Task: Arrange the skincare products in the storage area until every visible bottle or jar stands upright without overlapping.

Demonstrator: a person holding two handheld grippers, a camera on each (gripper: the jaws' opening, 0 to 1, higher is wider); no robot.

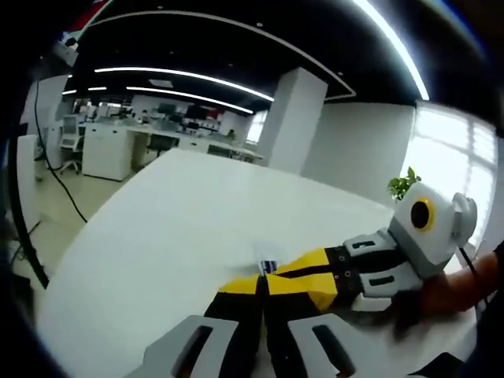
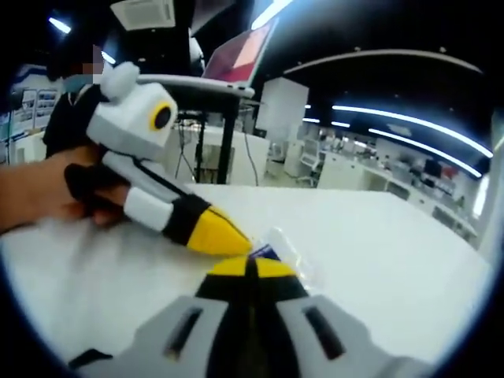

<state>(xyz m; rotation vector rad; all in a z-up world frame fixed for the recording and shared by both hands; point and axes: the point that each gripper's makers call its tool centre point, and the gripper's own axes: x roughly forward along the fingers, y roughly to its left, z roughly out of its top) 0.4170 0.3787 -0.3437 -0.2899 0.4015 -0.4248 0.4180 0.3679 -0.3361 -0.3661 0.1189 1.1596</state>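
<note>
Both grippers, left (image 1: 264,285) and right (image 2: 250,268), meet with jaws closed at a small clear packet (image 2: 277,246) lying mid-table (image 1: 181,228). Whether either pinches it, I cannot tell. Pulling apart could tear it.

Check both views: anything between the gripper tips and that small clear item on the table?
Nothing visible. The left gripper and right gripper meet tip to tip at the small clear item with a blue label, lying on the white table. Whether either grips it is unclear.

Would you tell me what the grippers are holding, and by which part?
Cannot be told: both grippers' tips meet at a small clear packet on the white table, hiding any grip.
</note>
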